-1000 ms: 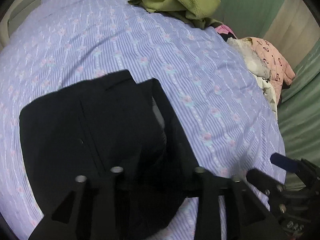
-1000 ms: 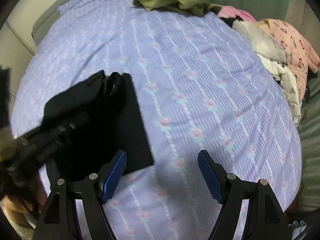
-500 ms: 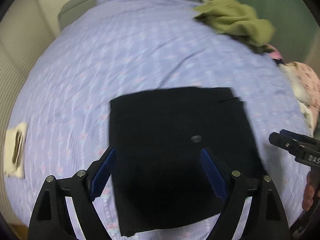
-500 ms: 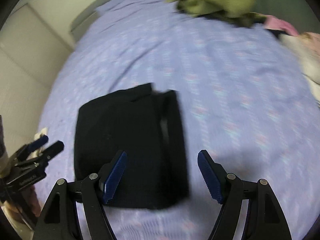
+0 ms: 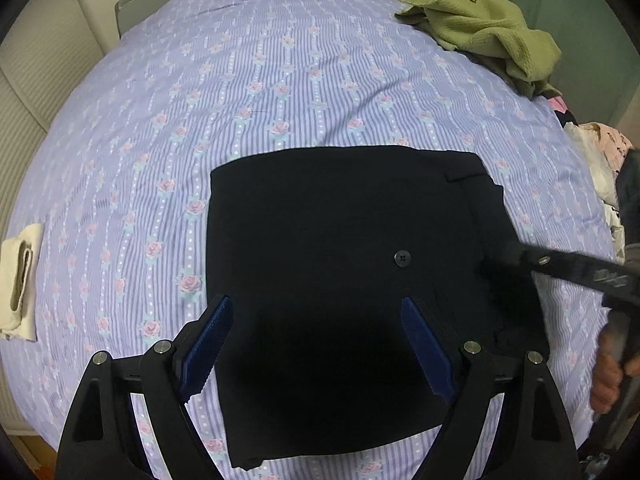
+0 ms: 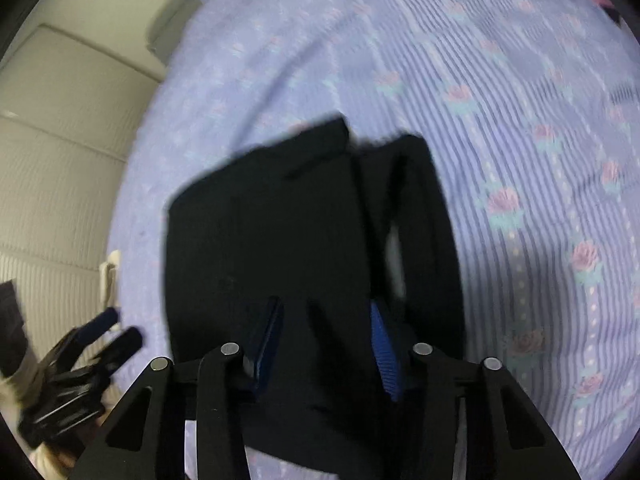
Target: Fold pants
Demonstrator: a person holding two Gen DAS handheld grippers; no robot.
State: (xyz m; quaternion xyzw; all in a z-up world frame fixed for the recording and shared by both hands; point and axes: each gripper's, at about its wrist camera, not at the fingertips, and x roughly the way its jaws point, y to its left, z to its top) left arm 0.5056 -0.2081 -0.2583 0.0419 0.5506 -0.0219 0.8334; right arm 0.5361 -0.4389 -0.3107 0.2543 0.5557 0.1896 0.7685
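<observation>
The black pants (image 5: 340, 220) lie folded in a flat rectangle on the purple flowered bed sheet (image 5: 280, 80), with a button facing up. My left gripper (image 5: 316, 312) hovers over their near half, open, nothing between its blue pads. In the left wrist view my right gripper (image 5: 560, 268) reaches in from the right onto the pants' right edge. In the blurred right wrist view the right gripper (image 6: 325, 308) is low on the pants (image 6: 280, 220), its jaws closing with black fabric between them. The left gripper (image 6: 92, 344) shows at lower left.
A green garment (image 5: 480, 28) lies crumpled at the bed's far right. Pink and white clothes (image 5: 600, 152) are piled at the right edge. A cream folded cloth (image 5: 20, 280) sits at the left edge. A hand (image 5: 612, 368) holds the right gripper.
The left gripper let go of the pants, opened wide and pulled back; the pants now lie flat. The right gripper swung over, came down onto the pants and its jaws narrowed.
</observation>
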